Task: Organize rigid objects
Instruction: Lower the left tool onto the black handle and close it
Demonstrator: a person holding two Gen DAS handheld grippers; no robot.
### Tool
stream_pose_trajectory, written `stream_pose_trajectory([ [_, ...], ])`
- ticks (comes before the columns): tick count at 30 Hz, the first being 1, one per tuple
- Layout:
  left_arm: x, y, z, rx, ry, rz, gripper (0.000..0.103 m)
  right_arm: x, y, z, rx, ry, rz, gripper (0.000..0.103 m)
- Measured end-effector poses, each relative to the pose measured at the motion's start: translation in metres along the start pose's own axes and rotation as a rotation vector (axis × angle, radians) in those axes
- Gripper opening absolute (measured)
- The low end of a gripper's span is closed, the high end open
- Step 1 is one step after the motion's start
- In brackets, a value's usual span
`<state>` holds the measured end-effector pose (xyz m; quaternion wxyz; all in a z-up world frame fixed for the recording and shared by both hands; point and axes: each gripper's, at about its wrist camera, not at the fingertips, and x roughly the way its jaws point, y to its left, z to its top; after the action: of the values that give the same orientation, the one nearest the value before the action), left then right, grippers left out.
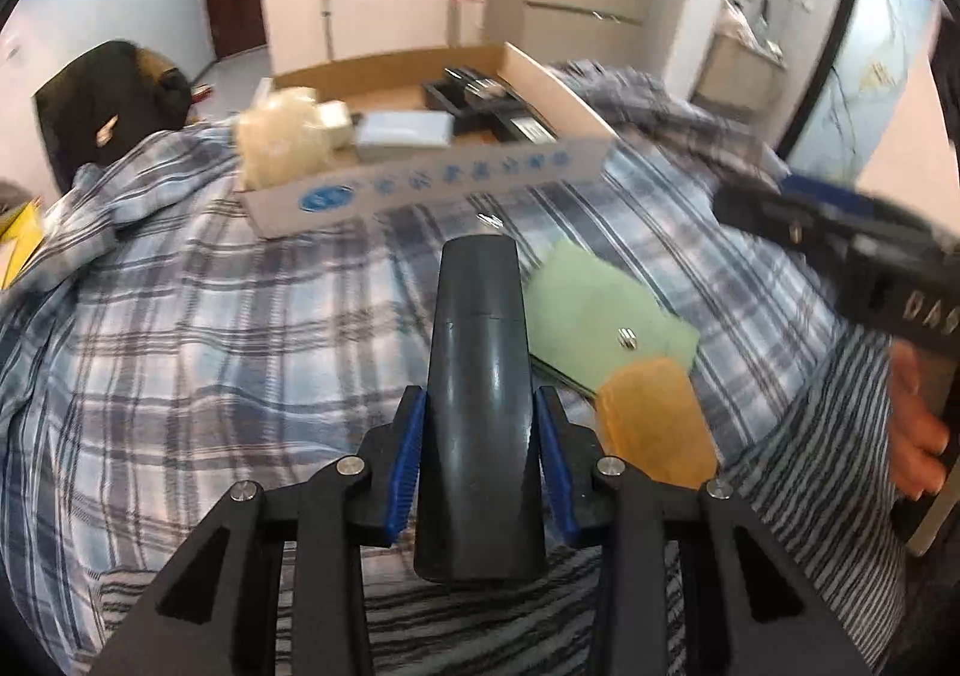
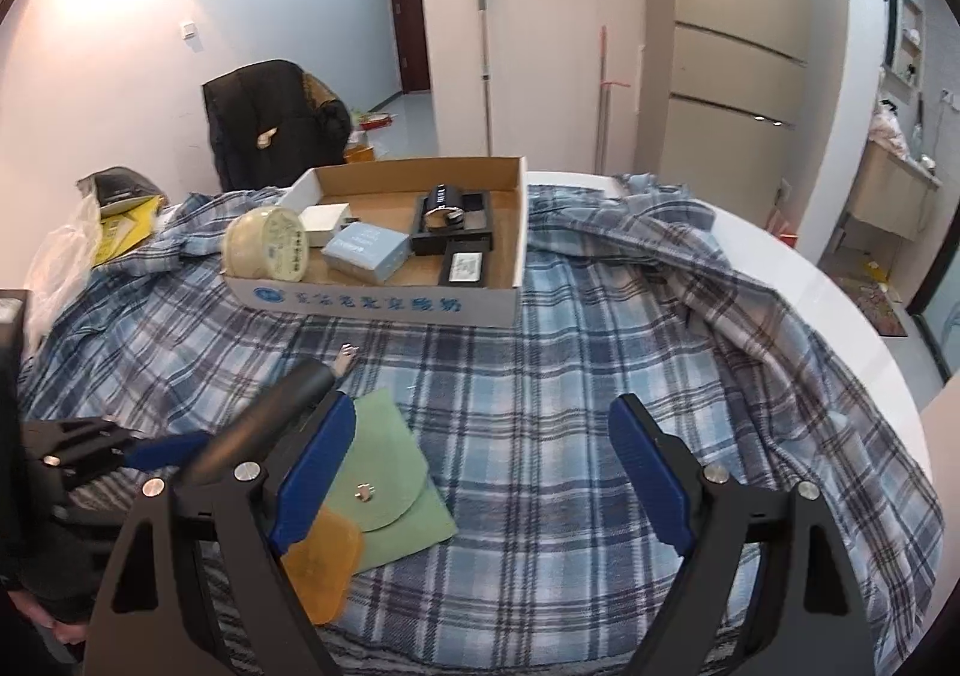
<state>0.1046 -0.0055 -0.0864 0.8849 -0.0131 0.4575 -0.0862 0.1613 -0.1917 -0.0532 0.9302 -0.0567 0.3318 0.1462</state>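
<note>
My left claw (image 1: 479, 457) pinches a long dark grey plastic tube (image 1: 479, 376); my right claw (image 2: 480, 481) is spread wide with nothing in it.

The tube points to 12 o'clock, toward the flat cardboard box (image 2: 384, 304). A soft green pouch (image 1: 600, 316) lies on the blue checked cloth (image 1: 210, 346) at 2 o'clock.

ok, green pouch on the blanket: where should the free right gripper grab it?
Take the green pouch by its bare far-right edge, coming in low from the right. It lies flat, the orange pad overlaps its near corner, and the right gripper is open.
</note>
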Motion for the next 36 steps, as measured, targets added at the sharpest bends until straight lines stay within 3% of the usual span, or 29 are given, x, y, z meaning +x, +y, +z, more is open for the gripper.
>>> stream_pose_trajectory([
  [3,-0.002,0.007,0.002,-0.017,-0.002,0.031,0.038,0.004,-0.003,0.0,0.03,0.023,-0.016,0.085],
  [7,0.012,0.01,-0.001,-0.021,0.071,0.025,0.038,0.006,-0.006,0.001,0.058,0.051,0.004,0.085],
  [10,0.011,0.005,0.0,-0.002,0.059,0.044,0.039,0.011,-0.011,0.001,0.093,0.069,0.035,0.085],
  [12,0.014,0.001,0.005,0.026,0.066,0.058,0.049,0.015,-0.013,0.0,0.107,0.079,0.043,0.085],
  [13,0.017,0.001,0.008,0.026,0.077,0.059,0.058,0.017,-0.014,-0.001,0.104,0.083,0.036,0.085],
  [17,0.032,0.005,0.023,0.009,0.13,0.043,0.06,0.021,-0.021,-0.004,0.126,0.108,0.088,0.085],
  [18,0.034,0.006,0.025,0.01,0.132,0.056,0.06,0.021,-0.023,-0.004,0.136,0.11,0.101,0.085],
  [20,0.04,0.008,0.026,0.014,0.143,0.07,0.038,0.018,-0.023,-0.004,0.137,0.099,0.106,0.085],
  [23,0.035,0.011,0.025,-0.001,0.134,0.057,0.038,0.011,-0.022,-0.002,0.118,0.073,0.076,0.085],
  [30,-0.02,0.018,0.014,-0.094,-0.017,0.049,0.038,-0.004,-0.01,-0.01,0.103,0.093,0.083,0.085],
  [34,-0.051,0.015,-0.001,-0.109,-0.246,0.138,0.038,-0.009,0.013,-0.022,0.105,0.129,0.1,0.085],
  [36,-0.055,0.019,-0.003,-0.116,-0.305,0.128,0.038,-0.007,0.026,-0.026,0.104,0.168,0.132,0.085],
])
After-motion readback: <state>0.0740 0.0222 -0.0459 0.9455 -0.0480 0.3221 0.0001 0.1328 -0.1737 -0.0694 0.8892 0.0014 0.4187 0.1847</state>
